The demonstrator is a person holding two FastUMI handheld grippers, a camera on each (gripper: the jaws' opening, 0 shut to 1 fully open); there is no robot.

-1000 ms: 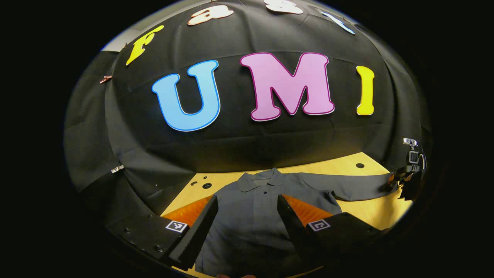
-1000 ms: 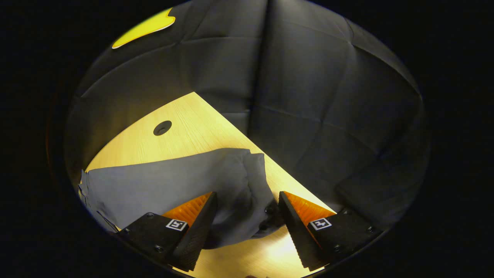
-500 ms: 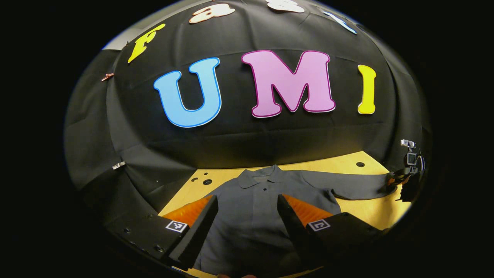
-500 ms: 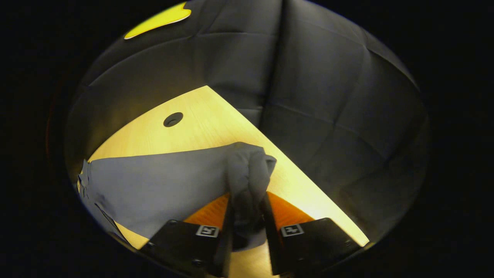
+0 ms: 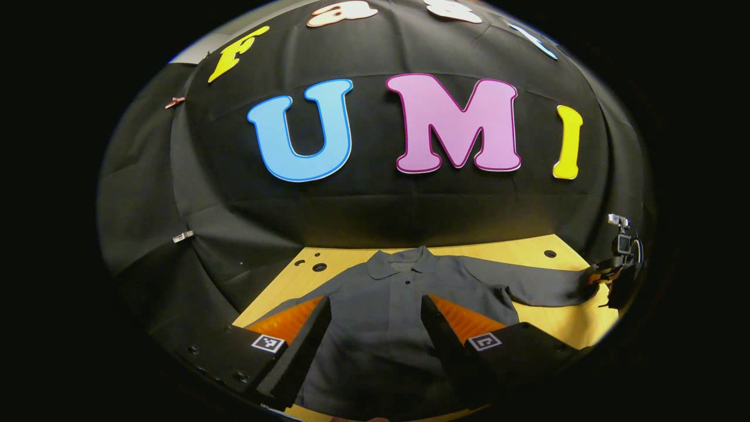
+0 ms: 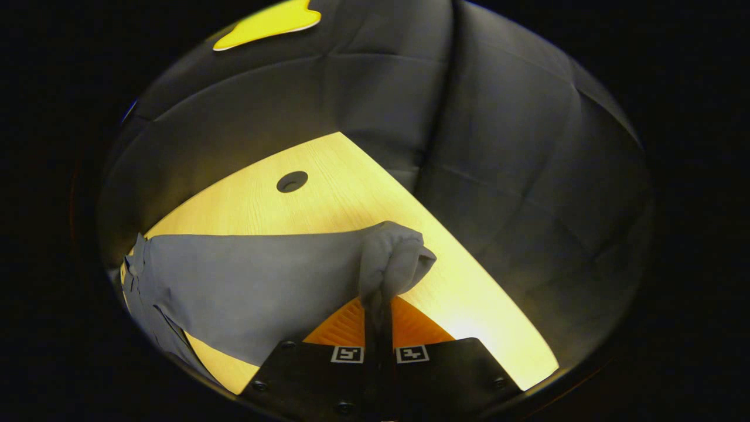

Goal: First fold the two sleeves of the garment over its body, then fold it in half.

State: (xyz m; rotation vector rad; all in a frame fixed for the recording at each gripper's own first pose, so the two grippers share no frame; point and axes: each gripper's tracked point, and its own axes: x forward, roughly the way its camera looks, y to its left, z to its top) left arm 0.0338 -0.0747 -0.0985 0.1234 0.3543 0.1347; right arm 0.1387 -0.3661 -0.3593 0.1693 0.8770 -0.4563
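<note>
On the table [image 6: 328,193] — right gripper [image 6: 378,305] pinching sleeve [image 6: 263,281]; no legible writing.

The left gripper [image 5: 375,334] has two wedge-shaped fingers [image 5: 304,346] with ribbed inner faces, each set on a broad black block. Small dark screws dot the left block, and each block bears a small square black-and-white marker. The right gripper [image 6: 379,328] has the same black blocks with screws along their near edge and two square markers side by side. At the far right of the left gripper view, its body carries a small camera.
</note>
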